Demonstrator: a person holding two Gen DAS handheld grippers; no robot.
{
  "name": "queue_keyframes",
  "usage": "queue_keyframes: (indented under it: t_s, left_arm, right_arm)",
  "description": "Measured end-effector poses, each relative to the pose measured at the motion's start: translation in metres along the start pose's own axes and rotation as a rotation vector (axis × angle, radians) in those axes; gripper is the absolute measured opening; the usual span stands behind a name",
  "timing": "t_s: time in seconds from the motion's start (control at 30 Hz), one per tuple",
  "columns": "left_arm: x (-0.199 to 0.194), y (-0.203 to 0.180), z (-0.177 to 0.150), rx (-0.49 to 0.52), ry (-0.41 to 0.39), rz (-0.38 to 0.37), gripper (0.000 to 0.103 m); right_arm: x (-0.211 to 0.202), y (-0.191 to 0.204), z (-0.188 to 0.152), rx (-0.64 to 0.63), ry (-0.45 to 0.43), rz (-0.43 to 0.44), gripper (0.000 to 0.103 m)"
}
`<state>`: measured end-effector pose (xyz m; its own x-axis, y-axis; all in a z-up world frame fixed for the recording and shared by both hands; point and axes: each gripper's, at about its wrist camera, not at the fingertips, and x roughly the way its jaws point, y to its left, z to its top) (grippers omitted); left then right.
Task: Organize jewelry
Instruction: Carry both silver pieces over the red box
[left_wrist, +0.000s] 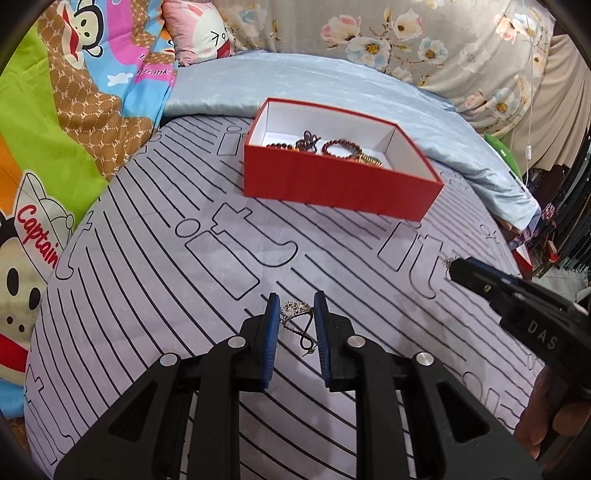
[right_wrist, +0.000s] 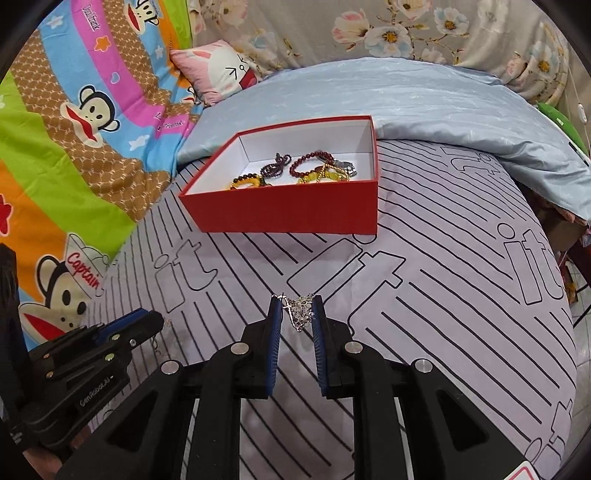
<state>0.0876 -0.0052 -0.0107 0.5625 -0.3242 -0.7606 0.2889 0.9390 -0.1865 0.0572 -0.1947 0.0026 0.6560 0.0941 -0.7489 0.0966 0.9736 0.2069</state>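
A red box (left_wrist: 340, 184) with a white inside stands on the striped bed sheet and holds several bead bracelets (left_wrist: 341, 147); it also shows in the right wrist view (right_wrist: 288, 210). My left gripper (left_wrist: 296, 301) is open around a silver piece of jewelry (left_wrist: 295, 314) that lies on the sheet between its blue pads. My right gripper (right_wrist: 296, 301) is open around a silver chain piece (right_wrist: 300, 312) on the sheet. Each gripper shows in the other's view, the right one (left_wrist: 458, 269) and the left one (right_wrist: 155, 321).
A light blue quilt (left_wrist: 332, 81) lies behind the box. A colourful cartoon blanket (left_wrist: 55, 110) and a pink pillow (left_wrist: 199, 29) sit at the left. The bed edge drops off at the right (right_wrist: 569, 295).
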Motion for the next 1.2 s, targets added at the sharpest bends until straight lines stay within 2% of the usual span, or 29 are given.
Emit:
queue_keyframes:
  t_s: [0.27,0.53,0.7,0.93,1.2]
  left_arm:
    - [-0.025,-0.001,0.015,-0.01,-0.056,-0.034,0.018]
    - [-0.033,-0.006,0.037,0.007,-0.094,-0.043,0.018]
    - [-0.034,-0.01,0.06,0.025,-0.13,-0.041,0.018]
    - [-0.027,-0.021,0.112,0.058,-0.204,-0.037,0.018]
    - [0.003,-0.032,0.157,0.091,-0.219,-0.006,0.018]
  right_arm:
    - [-0.016,0.006,0.004,-0.008,-0.025,0.021,0.016]
    - [-0.025,0.008,0.019,-0.009,-0.054,0.041,0.016]
    - [-0.027,0.012,0.043,-0.025,-0.093,0.046,0.016]
    - [-0.02,0.02,0.085,-0.063,-0.141,0.039,0.016]
    - [0.008,0.018,0.127,-0.046,-0.143,0.038,0.016]
